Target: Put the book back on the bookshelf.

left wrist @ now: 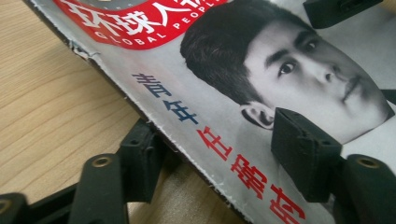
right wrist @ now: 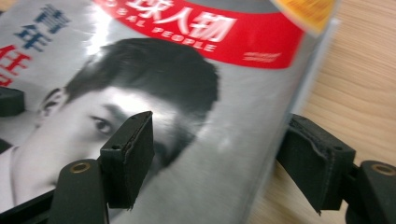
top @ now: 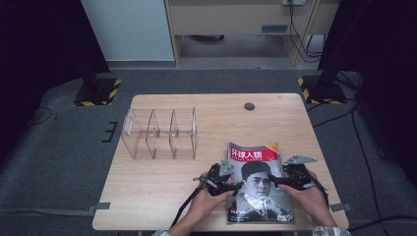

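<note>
The lower end of the glossy grey magazine with a red title banner and a black-and-white portrait on its cover [top: 258, 183] runs out of frame in both gripper views, and in the high view its side edges lie partly under the two grippers. Its small print at the bottom is too fine to read from above.

The banner carries large white Chinese characters with "GLOBAL PEOPLE" in small white capitals beneath; the right gripper view cuts this to "PEOPLE". Blue and red Chinese characters run down the cover's left margin, and a yellow patch sits at the top right corner.

The magazine lies flat on the pale wooden table [top: 162, 187]. The left gripper [left wrist: 219, 154] straddles the frayed spine edge, one jaw on the table side, the other over the cover below the portrait's ear; the jaws stand partly apart, pads not pressing. The right gripper [right wrist: 224, 161] straddles the opposite edge, jaws wide, one over the portrait, one over the wood, gripping nothing.

A clear plastic divided organiser [top: 160, 133] stands well beyond the jaws.
</note>
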